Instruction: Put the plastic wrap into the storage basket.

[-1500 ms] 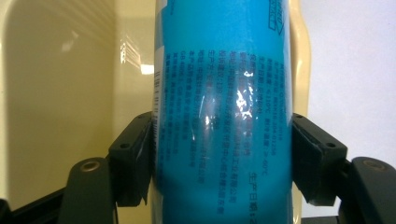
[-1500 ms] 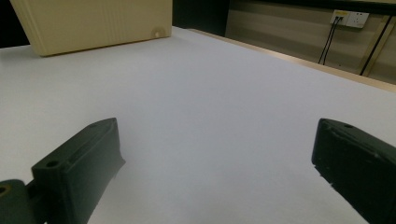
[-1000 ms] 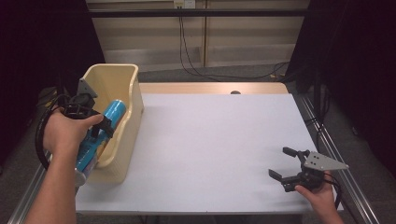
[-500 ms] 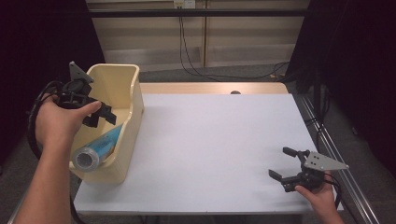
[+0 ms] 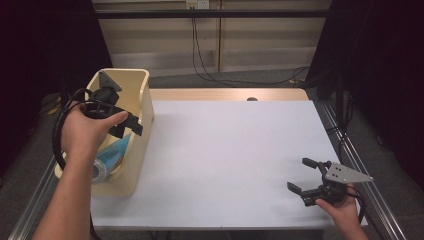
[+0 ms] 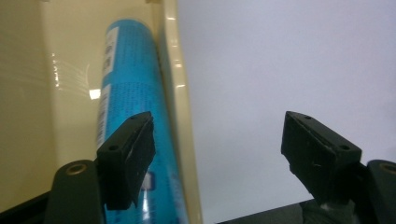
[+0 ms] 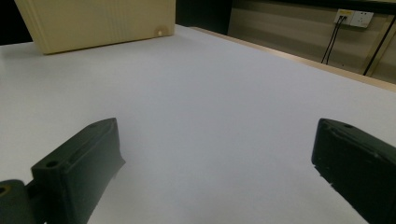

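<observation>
A blue tube [image 5: 114, 154] lies lengthwise inside the cream bin [image 5: 141, 85] at the table's left edge; the left gripper view shows the tube [image 6: 133, 88] resting against the bin's right wall [image 6: 180, 93]. My left gripper [image 5: 129, 125] hovers over the bin, above the tube and apart from it. Its jaws have just been opening and nothing is between them [image 6: 219, 140]. My right gripper [image 5: 300, 174] stands open near the table's front right corner, low over bare table [image 7: 215, 154].
The white table [image 5: 230, 145] stretches between the bin and the right gripper. A wooden strip [image 5: 225, 94] runs along its far edge. Cables [image 5: 210, 70] hang down the back wall. In the right gripper view the bin [image 7: 98, 21] stands far off.
The left gripper let go of the blue tube, which dropped into the bin. The left hand then rose and drew back over the bin. The right gripper stayed put.
</observation>
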A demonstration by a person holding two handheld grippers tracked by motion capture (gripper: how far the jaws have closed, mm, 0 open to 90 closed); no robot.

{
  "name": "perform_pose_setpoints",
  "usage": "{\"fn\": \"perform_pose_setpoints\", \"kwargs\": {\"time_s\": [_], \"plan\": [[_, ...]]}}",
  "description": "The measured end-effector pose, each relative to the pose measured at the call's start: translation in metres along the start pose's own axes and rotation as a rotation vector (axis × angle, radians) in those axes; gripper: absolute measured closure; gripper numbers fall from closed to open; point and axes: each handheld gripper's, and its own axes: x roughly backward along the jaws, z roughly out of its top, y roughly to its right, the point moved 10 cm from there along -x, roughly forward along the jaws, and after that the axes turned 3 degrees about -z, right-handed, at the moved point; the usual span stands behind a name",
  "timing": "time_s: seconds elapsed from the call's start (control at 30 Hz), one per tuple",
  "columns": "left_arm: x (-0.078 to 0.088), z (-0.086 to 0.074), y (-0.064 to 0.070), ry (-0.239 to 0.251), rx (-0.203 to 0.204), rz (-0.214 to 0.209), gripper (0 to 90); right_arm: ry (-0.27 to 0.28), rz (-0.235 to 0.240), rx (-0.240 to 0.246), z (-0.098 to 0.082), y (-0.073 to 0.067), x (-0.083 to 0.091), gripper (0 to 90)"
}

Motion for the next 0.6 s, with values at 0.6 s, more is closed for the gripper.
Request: {"fn": "perform_pose_setpoints", "kwargs": {"time_s": [0.6], "plan": [[-0.035, 0.002, 0.045, -0.038, -0.112, -0.026, 22.3, 0.000, 0.001, 0.003, 0.000, 0.000, 0.001, 1.2]]}}
